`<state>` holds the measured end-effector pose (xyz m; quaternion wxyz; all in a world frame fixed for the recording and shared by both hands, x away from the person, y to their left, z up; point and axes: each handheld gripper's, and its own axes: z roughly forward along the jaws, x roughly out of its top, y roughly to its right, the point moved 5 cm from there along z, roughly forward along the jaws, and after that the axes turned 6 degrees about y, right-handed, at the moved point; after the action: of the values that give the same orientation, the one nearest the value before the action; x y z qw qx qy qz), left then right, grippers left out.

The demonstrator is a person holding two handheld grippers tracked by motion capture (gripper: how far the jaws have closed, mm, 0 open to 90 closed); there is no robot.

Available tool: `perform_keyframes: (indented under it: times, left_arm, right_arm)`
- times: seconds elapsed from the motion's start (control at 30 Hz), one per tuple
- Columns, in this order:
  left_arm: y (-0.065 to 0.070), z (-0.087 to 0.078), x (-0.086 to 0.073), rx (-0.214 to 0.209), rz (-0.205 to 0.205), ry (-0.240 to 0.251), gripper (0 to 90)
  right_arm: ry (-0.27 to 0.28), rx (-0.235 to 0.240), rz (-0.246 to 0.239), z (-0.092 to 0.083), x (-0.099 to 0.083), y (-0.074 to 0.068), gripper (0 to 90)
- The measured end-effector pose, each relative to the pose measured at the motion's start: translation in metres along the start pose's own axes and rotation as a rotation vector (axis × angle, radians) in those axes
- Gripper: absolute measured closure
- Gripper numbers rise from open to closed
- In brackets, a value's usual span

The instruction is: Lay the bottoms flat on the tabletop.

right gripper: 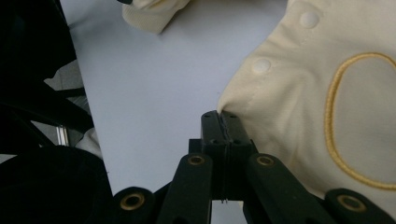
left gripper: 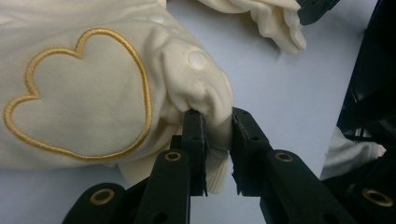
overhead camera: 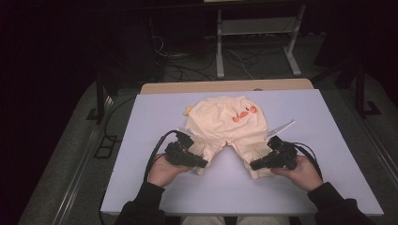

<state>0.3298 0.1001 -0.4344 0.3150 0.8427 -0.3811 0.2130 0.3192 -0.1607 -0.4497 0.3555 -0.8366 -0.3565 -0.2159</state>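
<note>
Midway across the pale surface (overhead camera: 155, 117), nearer its far edge than the near one, lies a pair of cream baby shorts (overhead camera: 225, 123), waistband toward the far edge, legs toward the person. Orange motifs mark the seat, gold-stitched outlines sit on each leg, and white snaps line the inseam. The left hand-held gripper (left gripper: 218, 140) pinches a bunched fold of one leg cuff between narrowly parted jaws. The right hand-held gripper (right gripper: 219, 122) has its jaws pressed together on the other leg's hem edge.
</note>
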Motion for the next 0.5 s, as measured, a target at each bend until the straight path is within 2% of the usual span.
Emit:
perform_keyframes:
  times: [0.17,0.27,0.4,0.5]
  left_arm:
    - [-0.002,0.017,-0.001,-0.012,0.005,-0.035,75.2]
    - [-0.003,0.032,0.0,-0.005,0.037,-0.055,74.3]
    - [-0.005,0.043,0.003,0.006,0.047,-0.046,73.4]
    - [-0.006,0.049,0.002,-0.01,0.022,-0.029,72.1]
  right_arm:
    - [-0.021,-0.012,0.004,0.01,-0.001,0.001,89.2]
    - [-0.034,-0.034,0.0,0.02,-0.002,0.003,89.2]
    - [-0.043,-0.07,-0.004,0.029,-0.002,0.006,89.0]
    - [-0.036,-0.078,0.0,0.031,-0.002,0.007,88.7]
